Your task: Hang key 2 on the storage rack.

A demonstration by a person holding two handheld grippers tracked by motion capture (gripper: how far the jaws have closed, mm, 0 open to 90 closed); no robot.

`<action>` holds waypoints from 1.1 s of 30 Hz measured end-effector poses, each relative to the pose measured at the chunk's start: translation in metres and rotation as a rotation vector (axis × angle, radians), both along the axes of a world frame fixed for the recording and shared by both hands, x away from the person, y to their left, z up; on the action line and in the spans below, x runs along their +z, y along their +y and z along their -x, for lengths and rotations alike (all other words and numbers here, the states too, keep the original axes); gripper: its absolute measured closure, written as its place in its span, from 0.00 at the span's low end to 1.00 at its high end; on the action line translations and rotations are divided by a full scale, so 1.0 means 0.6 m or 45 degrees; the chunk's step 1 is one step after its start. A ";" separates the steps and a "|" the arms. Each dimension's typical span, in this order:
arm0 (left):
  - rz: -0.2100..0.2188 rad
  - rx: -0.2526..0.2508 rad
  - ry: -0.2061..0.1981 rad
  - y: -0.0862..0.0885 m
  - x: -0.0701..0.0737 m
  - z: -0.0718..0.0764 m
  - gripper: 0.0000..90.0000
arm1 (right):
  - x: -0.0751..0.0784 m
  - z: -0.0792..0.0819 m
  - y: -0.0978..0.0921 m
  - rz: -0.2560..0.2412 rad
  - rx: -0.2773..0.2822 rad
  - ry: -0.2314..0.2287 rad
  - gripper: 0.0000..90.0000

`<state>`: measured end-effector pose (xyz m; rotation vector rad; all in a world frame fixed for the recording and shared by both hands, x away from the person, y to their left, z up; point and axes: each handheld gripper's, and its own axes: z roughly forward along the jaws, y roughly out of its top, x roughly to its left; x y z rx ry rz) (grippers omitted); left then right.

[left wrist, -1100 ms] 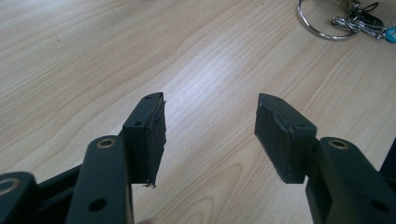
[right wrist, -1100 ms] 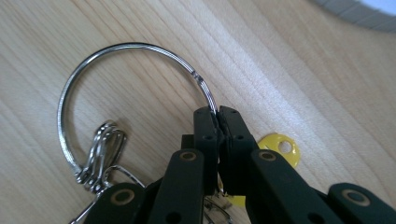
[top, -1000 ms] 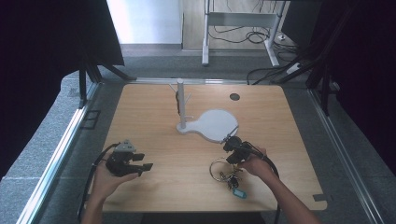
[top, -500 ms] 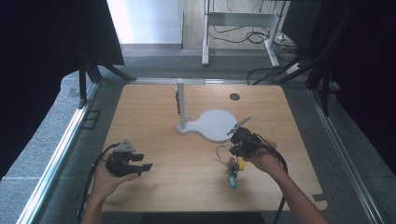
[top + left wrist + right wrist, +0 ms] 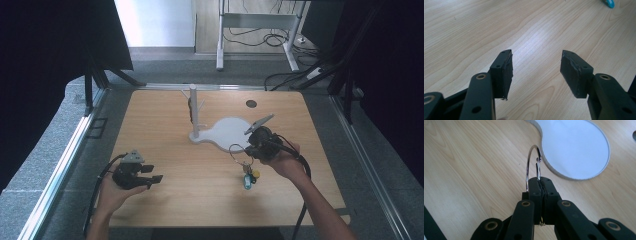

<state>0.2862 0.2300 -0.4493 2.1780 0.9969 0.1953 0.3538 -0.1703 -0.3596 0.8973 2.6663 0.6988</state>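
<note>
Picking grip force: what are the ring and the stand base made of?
Ring: looks like polished metal wire, thin, silvery, with bright glints; it is clamped in the right tool. Stand base: matte white with a pale grey edge, likely painted wood or plastic; the look leaves that open.

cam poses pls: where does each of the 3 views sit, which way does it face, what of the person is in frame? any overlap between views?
High view: above the person's side, facing forward and down on the table; both forearms, left tool, right tool.
Left gripper view: on the left tool, jaws apart over bare wood.
Right gripper view: on the right tool, jaws shut on the key ring, white stand base ahead.
Shared: high and right gripper views both show ring and base.
</note>
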 end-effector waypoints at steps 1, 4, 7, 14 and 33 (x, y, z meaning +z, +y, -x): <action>0.002 0.003 0.000 0.001 0.000 0.000 0.49 | 0.003 0.000 0.002 -0.001 0.003 -0.008 0.98; 0.009 0.004 -0.002 0.002 0.000 0.000 0.49 | 0.015 -0.002 0.011 -0.005 0.011 -0.024 0.98; 0.015 0.007 -0.001 0.003 0.001 0.001 0.49 | 0.025 -0.005 0.019 -0.004 0.017 -0.036 0.98; 0.025 0.013 -0.004 0.007 0.002 0.002 0.49 | 0.040 -0.019 0.040 0.008 0.034 -0.040 0.98; 0.042 0.009 0.001 0.010 0.001 0.001 0.49 | 0.093 -0.080 0.089 0.010 0.018 -0.074 0.98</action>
